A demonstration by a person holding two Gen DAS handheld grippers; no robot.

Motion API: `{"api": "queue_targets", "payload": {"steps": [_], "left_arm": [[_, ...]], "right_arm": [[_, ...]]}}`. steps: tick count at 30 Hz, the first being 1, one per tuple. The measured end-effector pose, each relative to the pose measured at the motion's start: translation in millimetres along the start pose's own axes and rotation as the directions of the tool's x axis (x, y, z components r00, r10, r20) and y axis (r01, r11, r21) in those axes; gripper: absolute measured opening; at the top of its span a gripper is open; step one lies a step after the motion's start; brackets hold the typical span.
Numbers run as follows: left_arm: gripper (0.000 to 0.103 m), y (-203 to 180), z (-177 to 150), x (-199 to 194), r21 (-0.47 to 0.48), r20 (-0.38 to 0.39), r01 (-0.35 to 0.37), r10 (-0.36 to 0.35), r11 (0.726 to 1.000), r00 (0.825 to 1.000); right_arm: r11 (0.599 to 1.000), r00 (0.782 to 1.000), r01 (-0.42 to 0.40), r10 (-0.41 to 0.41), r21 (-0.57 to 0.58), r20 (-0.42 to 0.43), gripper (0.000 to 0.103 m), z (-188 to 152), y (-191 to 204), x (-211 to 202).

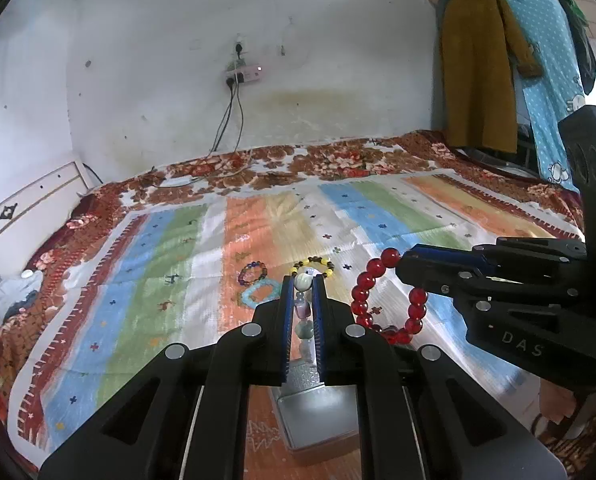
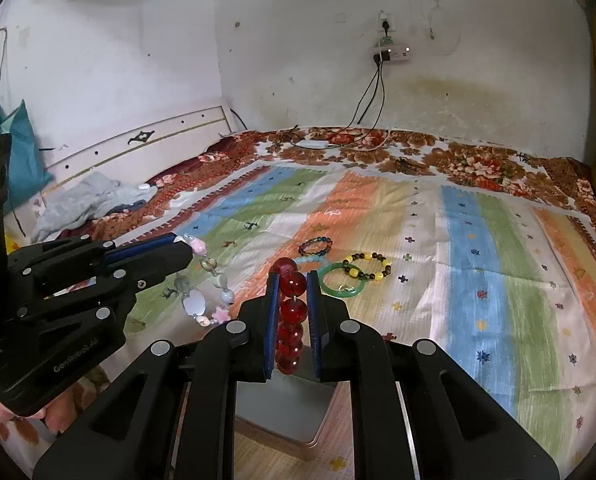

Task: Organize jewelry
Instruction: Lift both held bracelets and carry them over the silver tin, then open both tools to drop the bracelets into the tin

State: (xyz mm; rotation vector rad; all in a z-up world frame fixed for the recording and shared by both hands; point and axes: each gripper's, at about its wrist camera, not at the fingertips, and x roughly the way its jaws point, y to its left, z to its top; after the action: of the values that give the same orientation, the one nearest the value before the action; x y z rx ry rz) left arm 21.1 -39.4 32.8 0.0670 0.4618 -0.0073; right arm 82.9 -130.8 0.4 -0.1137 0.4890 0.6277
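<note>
On the right of the left wrist view, "DAS" is printed on the right gripper (image 1: 396,266), clamped on a red bead bracelet (image 1: 382,300). The left gripper (image 1: 302,286) pinches a pastel stone bracelet (image 1: 302,308). Both hang over a striped cloth (image 1: 157,264) spread on a floral bed under a stained white wall. Low centre, a grey tin (image 1: 318,416) sits open; its contents are hidden.

Left gripper (image 1: 302,280) clamps pastel bead bracelet (image 1: 302,308) above silver tin (image 1: 318,412); right gripper (image 1: 402,270) holds red bead bracelet (image 1: 378,300); three bracelets on bed (image 1: 157,260).
</note>
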Motion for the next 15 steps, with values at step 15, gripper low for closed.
{"api": "queue_targets", "payload": {"steps": [15], "left_arm": [[0.023, 0.1, -2.2, 0.9, -0.008, -0.015, -0.006, 0.005, 1.000, 1.000]], "right_arm": [[1.000, 1.000, -0.018, 0.018, -0.008, -0.022, 0.031, -7.1, 2.2, -2.2]]}}
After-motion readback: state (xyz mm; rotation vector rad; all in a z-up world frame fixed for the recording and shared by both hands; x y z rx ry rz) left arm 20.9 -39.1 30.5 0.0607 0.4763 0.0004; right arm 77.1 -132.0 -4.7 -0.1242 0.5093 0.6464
